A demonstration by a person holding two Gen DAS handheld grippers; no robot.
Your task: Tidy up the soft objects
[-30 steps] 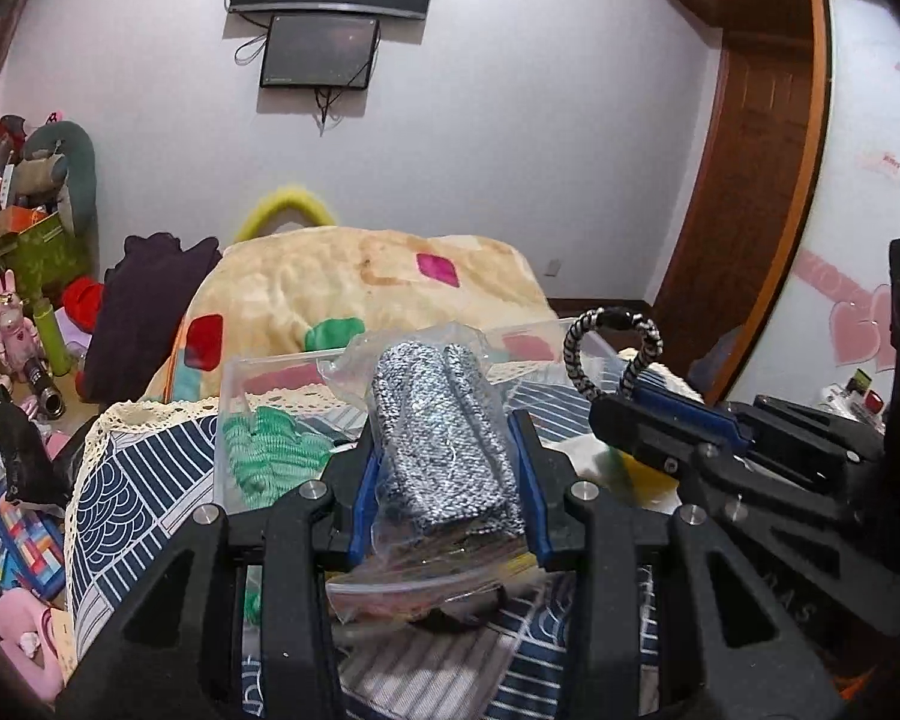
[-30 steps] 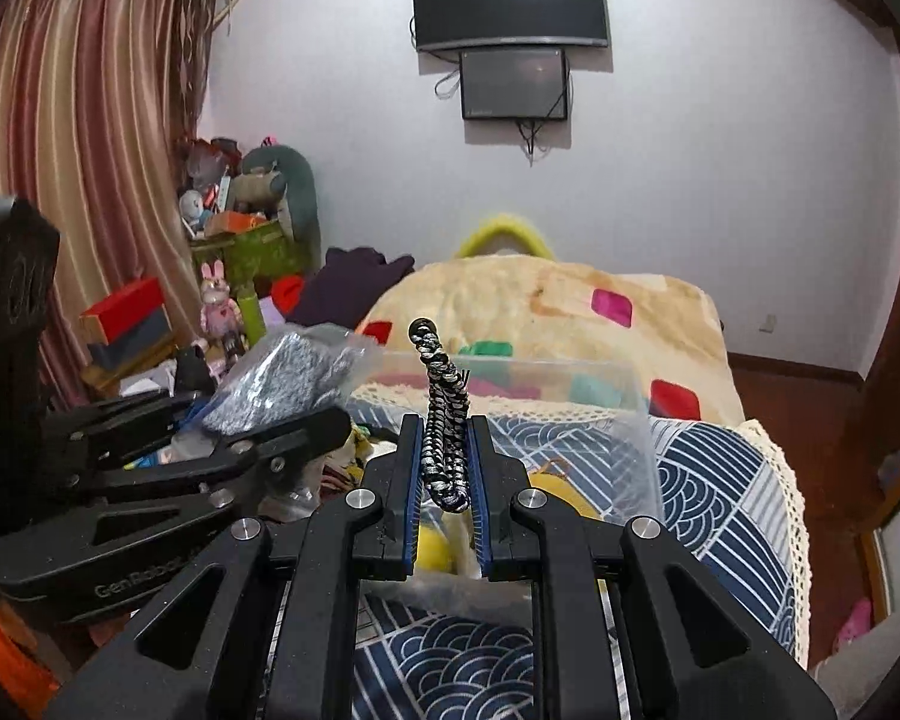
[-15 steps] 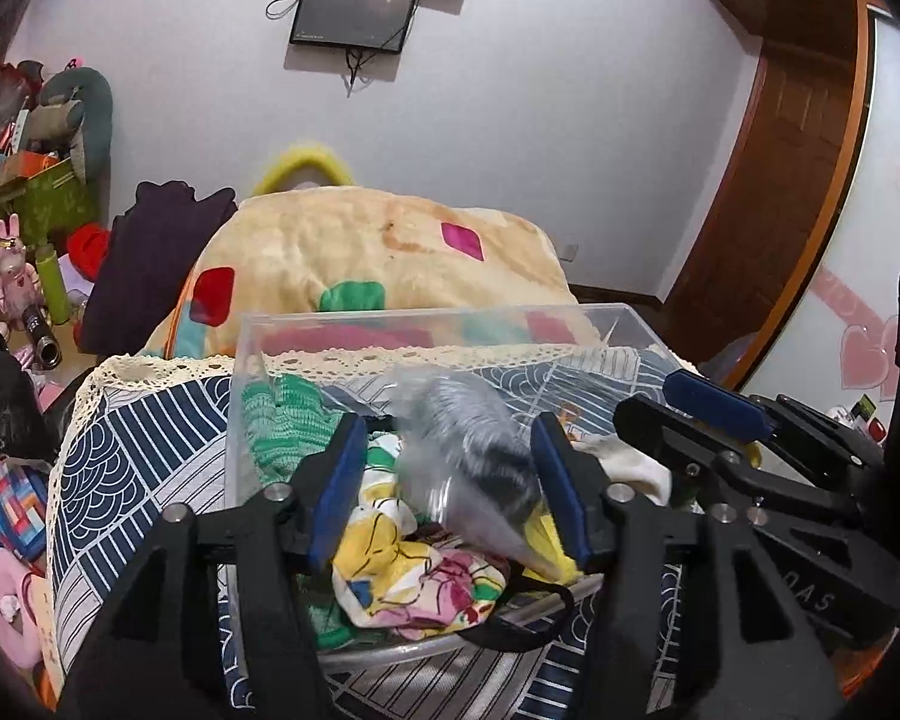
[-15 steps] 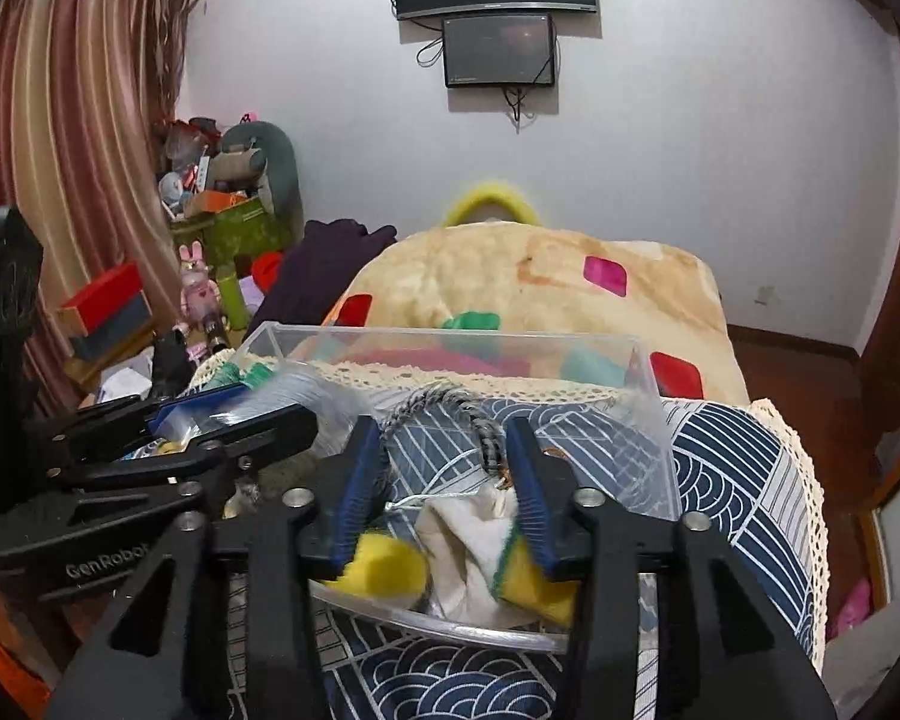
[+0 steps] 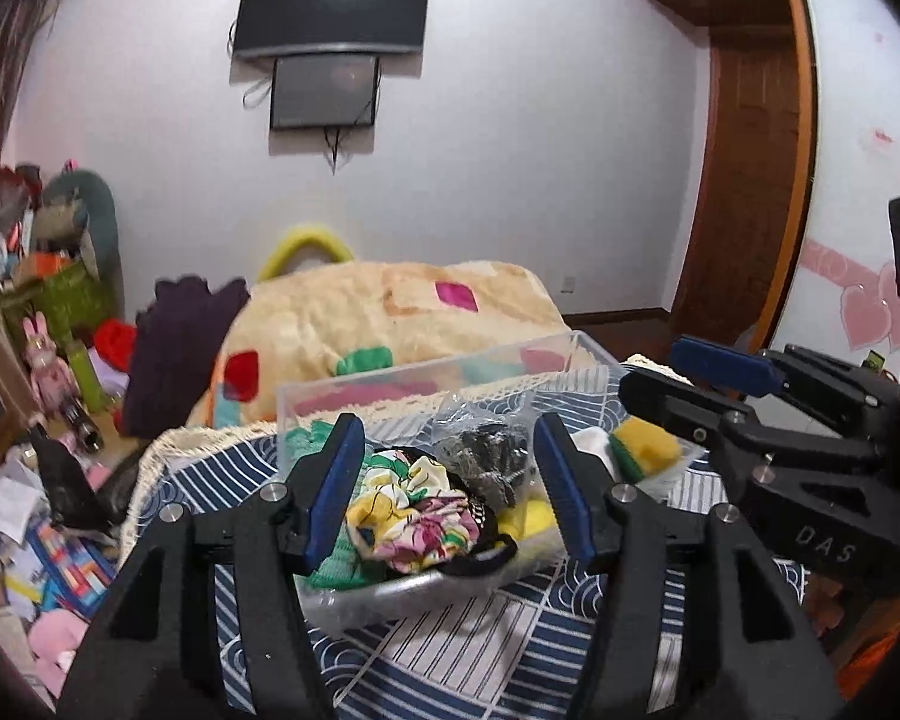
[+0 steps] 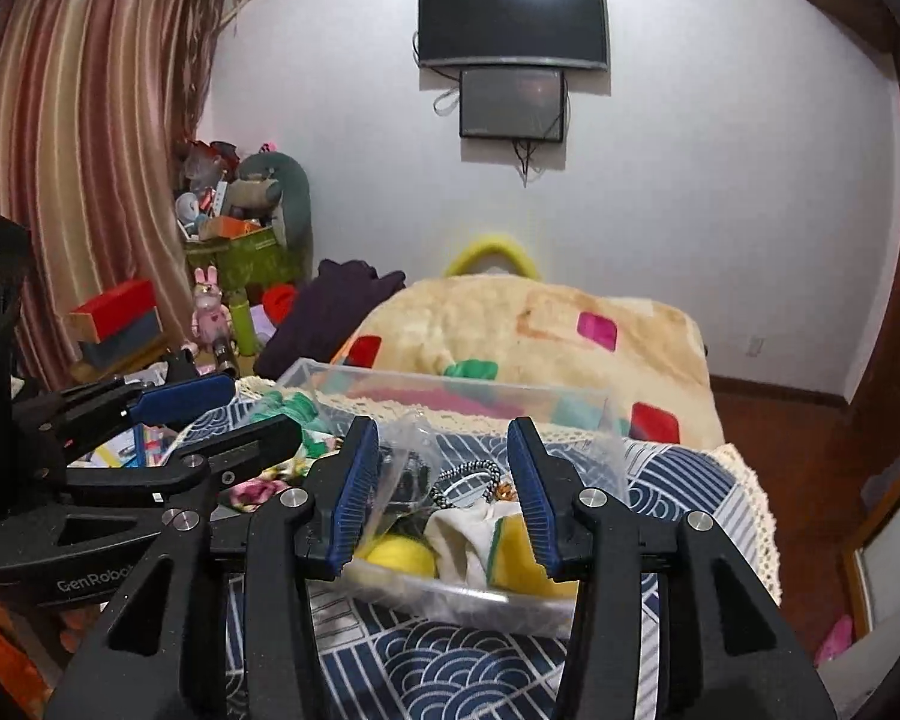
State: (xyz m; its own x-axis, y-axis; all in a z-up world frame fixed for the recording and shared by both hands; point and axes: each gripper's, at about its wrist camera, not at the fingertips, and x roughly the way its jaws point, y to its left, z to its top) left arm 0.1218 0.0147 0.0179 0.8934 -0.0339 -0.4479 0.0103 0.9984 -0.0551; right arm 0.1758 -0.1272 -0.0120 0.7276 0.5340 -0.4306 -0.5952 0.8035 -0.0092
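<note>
A clear plastic bin (image 5: 426,375) (image 6: 450,387) stands on a blue-and-white patterned cloth. In it lie a bagged grey knit item (image 5: 489,462), a floral cloth (image 5: 414,516), green fabric (image 5: 306,438), a yellow-green sponge (image 5: 645,450) (image 6: 519,546), a yellow ball (image 6: 399,558), a white cloth (image 6: 462,534) and a black-and-white braided cord (image 6: 468,471). My left gripper (image 5: 450,486) is open and empty just in front of the bin. My right gripper (image 6: 444,489) is open and empty over the bin's near right part.
The cloth (image 6: 678,480) has a lace edge and covers a table. Behind is a bed with a beige blanket (image 5: 390,312). Clutter, toys and boxes (image 6: 228,252) fill the left side. A wooden door (image 5: 750,180) is on the right.
Both grippers opened. The left let go of the bagged grey knit item and the right let go of the braided cord; both now lie in the bin. Both grippers then drew back.
</note>
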